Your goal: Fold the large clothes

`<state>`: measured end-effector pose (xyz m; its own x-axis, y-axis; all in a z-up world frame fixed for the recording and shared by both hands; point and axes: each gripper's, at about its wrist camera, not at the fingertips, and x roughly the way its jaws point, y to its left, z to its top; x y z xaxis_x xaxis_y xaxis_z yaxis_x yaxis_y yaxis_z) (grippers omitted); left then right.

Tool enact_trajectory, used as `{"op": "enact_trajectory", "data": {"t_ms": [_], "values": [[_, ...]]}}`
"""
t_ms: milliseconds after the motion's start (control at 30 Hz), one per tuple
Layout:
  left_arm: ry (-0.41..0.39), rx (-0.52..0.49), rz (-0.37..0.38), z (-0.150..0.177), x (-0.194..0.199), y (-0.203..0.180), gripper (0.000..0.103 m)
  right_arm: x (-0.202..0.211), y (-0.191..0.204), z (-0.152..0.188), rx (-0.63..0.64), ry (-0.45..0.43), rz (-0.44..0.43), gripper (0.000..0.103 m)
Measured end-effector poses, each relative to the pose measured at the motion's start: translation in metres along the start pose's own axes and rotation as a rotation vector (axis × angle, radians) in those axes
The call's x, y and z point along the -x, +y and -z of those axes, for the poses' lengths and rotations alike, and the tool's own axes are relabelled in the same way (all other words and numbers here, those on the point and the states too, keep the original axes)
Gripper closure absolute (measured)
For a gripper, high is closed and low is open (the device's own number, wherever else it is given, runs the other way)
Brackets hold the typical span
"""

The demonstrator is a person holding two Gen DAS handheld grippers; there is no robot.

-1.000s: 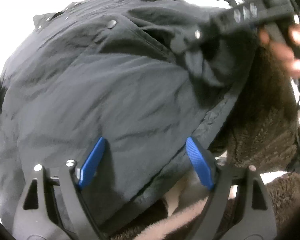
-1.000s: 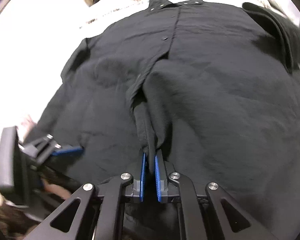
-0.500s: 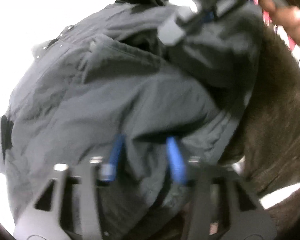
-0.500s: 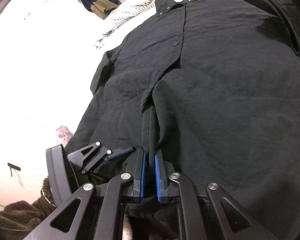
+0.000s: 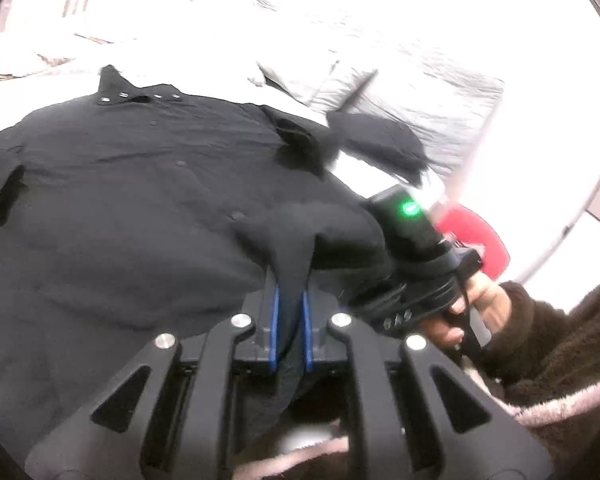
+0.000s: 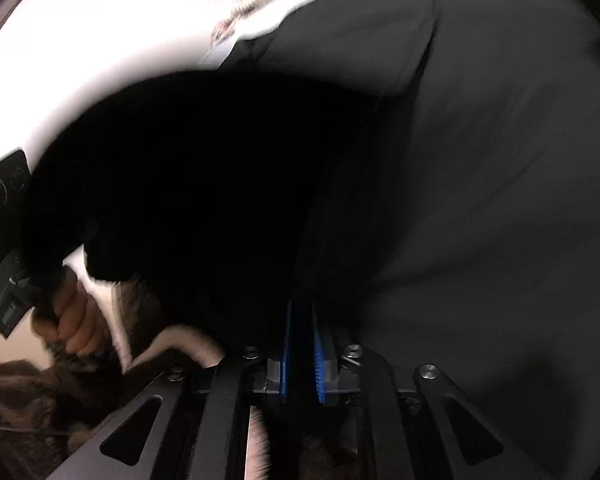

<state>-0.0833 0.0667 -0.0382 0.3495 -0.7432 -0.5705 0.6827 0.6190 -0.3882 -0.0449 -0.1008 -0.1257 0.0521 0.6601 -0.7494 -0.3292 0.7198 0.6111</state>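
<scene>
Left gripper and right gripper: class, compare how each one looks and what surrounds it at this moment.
1. The left gripper pinches a raised peak of the black coat; the right gripper bites a flatter fold of it.
2. The left wrist view is fairly sharp, showing the coat's snaps and collar; the right wrist view is blurred and dark.

Both are shut on the coat, with blue pads.

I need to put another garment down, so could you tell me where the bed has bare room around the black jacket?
Bare white bedding shows beyond the black jacket's collar, and more to its right, past the grey quilted cover. The near edge is crowded: left gripper and right gripper both pinch the hem there.
</scene>
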Motion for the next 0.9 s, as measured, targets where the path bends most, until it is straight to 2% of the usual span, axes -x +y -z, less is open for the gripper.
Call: {"op": "enact_trajectory", "data": {"t_ms": [67, 133, 200, 233, 267, 300, 333, 367, 400, 433, 500, 600, 700, 767, 833, 900], "values": [[0.093, -0.055, 0.045, 0.007, -0.014, -0.008, 0.085, -0.008, 0.007, 0.008, 0.030, 0.063, -0.008, 0.084], [0.249, -0.133, 0.185, 0.023, -0.030, -0.025, 0.085, 0.002, 0.013, 0.017, 0.078, 0.069, 0.044, 0.079], [0.295, -0.217, 0.222, 0.028, -0.032, -0.035, 0.084, 0.020, 0.010, 0.023, 0.086, 0.062, 0.096, 0.074], [0.297, -0.265, 0.207, 0.034, -0.026, -0.045, 0.081, 0.032, 0.007, 0.025, 0.082, 0.047, 0.128, 0.074], [0.282, -0.294, 0.182, 0.031, -0.021, -0.047, 0.073, 0.048, 0.002, 0.027, 0.074, 0.029, 0.163, 0.071], [0.264, -0.295, 0.161, 0.026, -0.019, -0.045, 0.058, 0.060, -0.001, 0.027, 0.067, 0.011, 0.188, 0.067], [0.225, -0.283, 0.117, 0.017, -0.015, -0.039, 0.048, 0.072, -0.005, 0.027, 0.058, -0.010, 0.217, 0.064], [0.192, -0.266, 0.079, 0.011, -0.012, -0.032, 0.036, 0.086, -0.009, 0.024, 0.047, -0.037, 0.258, 0.054], [0.162, -0.242, 0.046, 0.003, -0.012, -0.023, 0.035, 0.096, -0.011, 0.020, 0.042, -0.062, 0.291, 0.046], [0.149, -0.212, 0.023, -0.002, -0.016, -0.012, 0.035, 0.104, -0.012, 0.018, 0.041, -0.087, 0.320, 0.044], [0.188, -0.142, -0.001, -0.007, -0.032, 0.010, 0.034, 0.116, -0.014, 0.005, 0.038, -0.140, 0.360, 0.040], [0.379, -0.053, -0.061, 0.005, -0.067, 0.038, 0.035, 0.124, -0.016, -0.018, 0.018, -0.212, 0.361, 0.035], [0.521, -0.046, -0.091, 0.025, -0.082, 0.044, 0.035, 0.116, -0.014, -0.045, 0.010, -0.222, 0.379, 0.034], [0.541, -0.096, -0.069, 0.032, -0.069, 0.032, 0.035, 0.105, -0.010, -0.064, 0.002, -0.205, 0.396, 0.034], [0.553, -0.080, -0.049, 0.028, -0.055, 0.027, 0.035, 0.095, -0.006, -0.084, -0.001, -0.187, 0.397, 0.034], [0.498, -0.086, -0.076, 0.015, -0.033, 0.025, 0.032, 0.088, -0.003, -0.099, 0.005, -0.182, 0.403, 0.034]]}}
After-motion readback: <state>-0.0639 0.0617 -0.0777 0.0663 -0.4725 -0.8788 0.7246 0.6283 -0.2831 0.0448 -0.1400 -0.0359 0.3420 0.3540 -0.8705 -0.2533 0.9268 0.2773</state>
